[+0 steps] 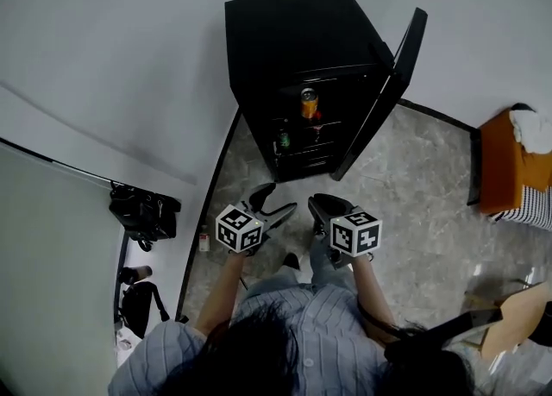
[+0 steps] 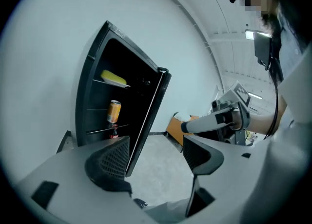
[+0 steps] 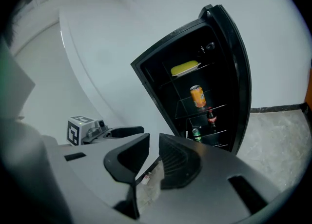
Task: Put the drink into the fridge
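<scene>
**Orange can sits inside the open fridge, both grippers empty**

Orange and cylindrical, the drink can [image 3: 197,96] stands upright on a clear glass shelf [image 3: 214,106] in the middle of the black fridge [image 1: 285,32]. A flat yellow pack [image 3: 185,68] lies on the shelf above. A small dark bottle with a red label [image 3: 211,118] and a green can [image 3: 196,133] stand lower down. The glossy door [image 1: 392,84] is swung wide to the right over a grey marbled stone floor [image 1: 414,170].

The left gripper [image 2: 156,145] has its ribbed black jaws spread well apart with nothing between them. The right gripper [image 3: 153,142] has its jaws drawn nearly together, a thin slit between them, gripping nothing. Both are held well short of the fridge.
</scene>
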A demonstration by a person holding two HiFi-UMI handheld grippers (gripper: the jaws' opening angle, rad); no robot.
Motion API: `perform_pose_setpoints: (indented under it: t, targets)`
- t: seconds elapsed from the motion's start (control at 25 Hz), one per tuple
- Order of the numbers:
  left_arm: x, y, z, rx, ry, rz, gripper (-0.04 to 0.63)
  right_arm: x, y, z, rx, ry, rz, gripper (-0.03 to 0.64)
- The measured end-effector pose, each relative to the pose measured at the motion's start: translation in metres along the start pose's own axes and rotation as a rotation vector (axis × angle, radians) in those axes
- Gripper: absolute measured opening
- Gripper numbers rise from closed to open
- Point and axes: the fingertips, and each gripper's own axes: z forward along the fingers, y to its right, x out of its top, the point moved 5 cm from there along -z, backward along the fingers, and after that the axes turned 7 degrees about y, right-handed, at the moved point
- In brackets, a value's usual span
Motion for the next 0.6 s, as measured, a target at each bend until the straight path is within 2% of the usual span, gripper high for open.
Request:
perform_pose_setpoints:
  t: [0.2, 0.36, 0.48, 0.6]
  targets:
    - [0.004, 0.016, -0.041, 0.004, 0.034, 0.005, 0.336, -0.002, -0.027, -0.002, 0.010, 0.022, -0.036, 0.071]
    - [0.003, 0.030, -0.065, 0.002, 0.055, 0.009, 0.273, -0.010, -0.047, -0.009, 0.002, 0.040, -0.044, 0.071]
    - [-0.001, 0.041, -0.076, -0.020, 0.047, 0.068, 0.248, -0.023, -0.059, -0.013, -0.011, 0.042, -0.047, 0.071]
    - [-0.003, 0.049, -0.092, -0.020, 0.055, 0.152, 0.164, -0.039, -0.071, -0.017, -0.019, 0.028, -0.055, 0.071]
